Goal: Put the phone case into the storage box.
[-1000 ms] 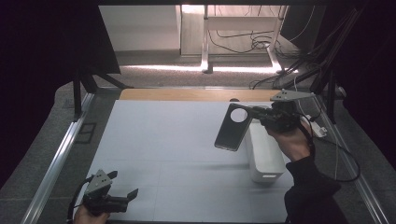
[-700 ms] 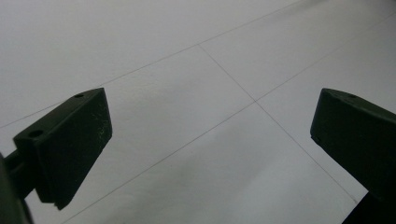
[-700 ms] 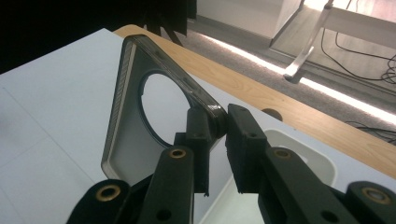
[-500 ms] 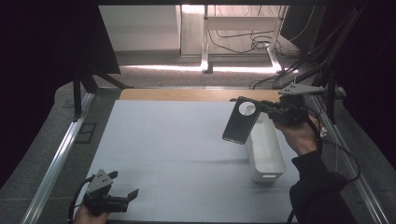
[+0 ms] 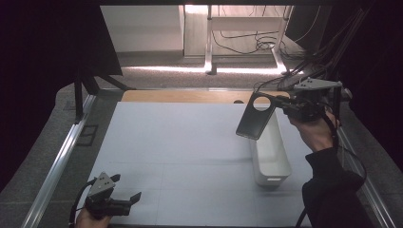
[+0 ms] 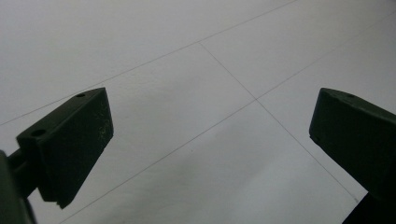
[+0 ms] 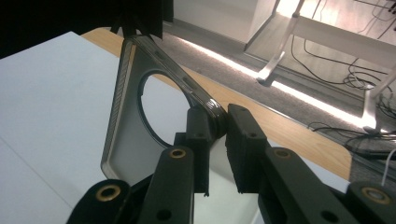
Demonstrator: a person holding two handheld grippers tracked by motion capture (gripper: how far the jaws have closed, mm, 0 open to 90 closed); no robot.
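Above the white bin (image 5: 270, 156) at the table's (image 5: 180, 142) right side, the right gripper (image 5: 280, 103) is pinching a dark phone case (image 5: 255, 116) by its top corner. Its long axis is slanting down toward the person, camera hole uppermost. Near the front-left edge, the left gripper (image 5: 135, 197) is hovering with jaws spread, holding nothing.

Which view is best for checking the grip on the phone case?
The right gripper view. It shows the right gripper up close, its pads pinching the rim of the phone case beside the round camera cutout. The high view shows the case whole, held above the white bin, but the contact is small there. The left gripper view looks at bare table.
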